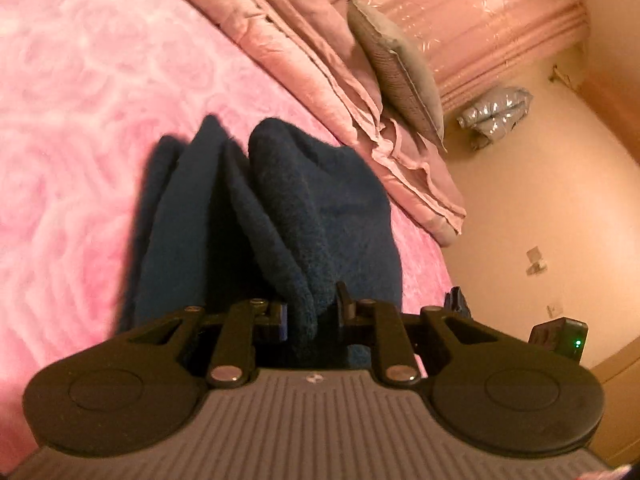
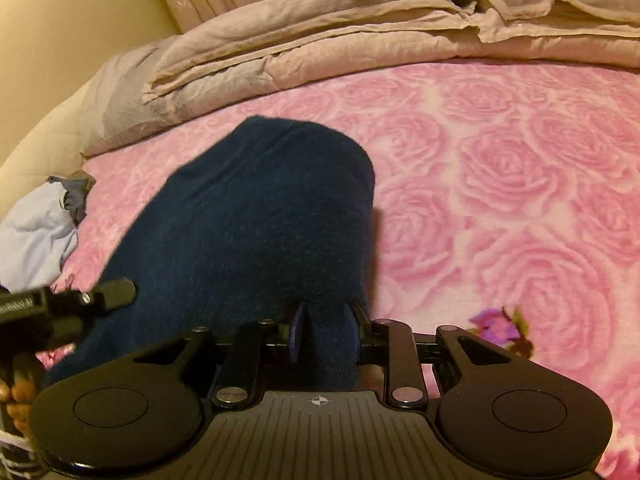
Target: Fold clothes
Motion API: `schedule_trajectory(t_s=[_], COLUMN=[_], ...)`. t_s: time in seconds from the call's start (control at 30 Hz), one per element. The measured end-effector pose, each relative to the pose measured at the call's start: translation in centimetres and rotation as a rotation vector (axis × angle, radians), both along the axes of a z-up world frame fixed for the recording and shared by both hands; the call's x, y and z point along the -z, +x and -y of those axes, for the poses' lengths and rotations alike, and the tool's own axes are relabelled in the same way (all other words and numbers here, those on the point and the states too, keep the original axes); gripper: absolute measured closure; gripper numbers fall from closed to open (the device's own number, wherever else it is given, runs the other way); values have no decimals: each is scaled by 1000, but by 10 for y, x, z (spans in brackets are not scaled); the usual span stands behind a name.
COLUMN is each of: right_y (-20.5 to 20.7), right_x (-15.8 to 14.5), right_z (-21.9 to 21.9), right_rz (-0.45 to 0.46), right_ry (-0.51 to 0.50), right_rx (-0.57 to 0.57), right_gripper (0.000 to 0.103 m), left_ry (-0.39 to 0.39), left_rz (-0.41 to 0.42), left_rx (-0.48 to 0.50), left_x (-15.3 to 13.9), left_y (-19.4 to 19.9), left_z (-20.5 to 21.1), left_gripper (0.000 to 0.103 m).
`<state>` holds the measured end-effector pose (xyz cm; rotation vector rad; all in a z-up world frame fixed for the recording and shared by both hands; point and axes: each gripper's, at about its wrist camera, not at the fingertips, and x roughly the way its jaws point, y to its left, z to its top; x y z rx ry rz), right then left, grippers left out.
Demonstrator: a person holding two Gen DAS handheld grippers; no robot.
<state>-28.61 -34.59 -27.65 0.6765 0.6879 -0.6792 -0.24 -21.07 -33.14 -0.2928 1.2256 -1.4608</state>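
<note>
We've got the navy fleece garment [image 2: 256, 216] lifted off the pink bedspread [image 2: 500, 184] near its left edge, left gripper [image 1: 310, 312] & right gripper [image 2: 324, 332] both clenched on it, so folding's prob. barely begun w/ laying flat still left.

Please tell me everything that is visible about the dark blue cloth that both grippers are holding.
The dark blue cloth is a thick, fuzzy fabric, like fleece or towelling. It hangs in deep folds above the pink rose-patterned blanket. The left gripper pinches one bunched edge, and the right gripper pinches another, both shut on it. In the left wrist view it falls in several vertical pleats; in the right wrist view it shows one broad, rounded face. Its full shape is not visible.
</note>
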Motion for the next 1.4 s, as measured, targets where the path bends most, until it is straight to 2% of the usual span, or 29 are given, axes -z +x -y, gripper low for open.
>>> schedule_trajectory(t_s=[0.03, 0.07, 0.1, 0.13, 0.2, 0.33, 0.43, 0.5, 0.63, 0.83, 0.93, 1.1, 1.2, 1.23, 1.3, 1.4], right_y=[-4, -11, -19, -25, -35, -23, -6, 2, 15, 28, 17, -38, -66, -74, -79, -79], right_x=[0, -1, -1, 1, 11, 31, 23, 20, 19, 27, 36, 42, 43, 43, 45, 48], right_z=[2, 5, 9, 13, 24, 22, 9, 7, 4, 0, 8, 9, -7, -14, -24, -39], right_rz=[13, 28, 33, 13, -37, -77, -109, -106, -120, -142, -87, 136, 241, 269, 303, 335], right_ry=[5, 20, 30, 28, 44, 107, 24, 10, -25, -72, -26, 123, 178, 190, 220, 269], right_rx=[8, 35, 66, 105, 160, 131, 113, 88, 58, 27, 62, 161, 196, 207, 205, 184], right_gripper=[72, 63, 45, 40, 40, 40, 40, 40, 40, 40, 40, 39, 21, 21, 21, 21], left_ry=[-1, -2, -4, -7, -11, -34, -60, -54, -7, 10, 5, 29, 28, 23, 6, 12], left_rz=[-8, -15, -18, -18, -16, 26, 71, 91, 76, 53, 14, 55, 30, 16, -10, -32], left_rx=[0, 1, 3, 6, 12, 3, -30, -53, -82, -103, -115, -153, -187, -192, -188, -157], left_x=[3, 4, 5, 5, 5, -5, -16, -18, -3, 24, 28, 6, -5, -8, -15, -19], left_y=[2, 4, 6, 7, 8, 9, 19, 26, 31, 33, 38, 30, 26, 24, 19, 16], left_z=[-2, -4, -4, -2, 0, -6, -15, -22, -31, -34, -33, -58, -88, -97, -112, -110], left_gripper=[86, 86, 86, 86, 86, 86, 86, 86, 86, 84, 82, 78, 71, 71, 71, 71])
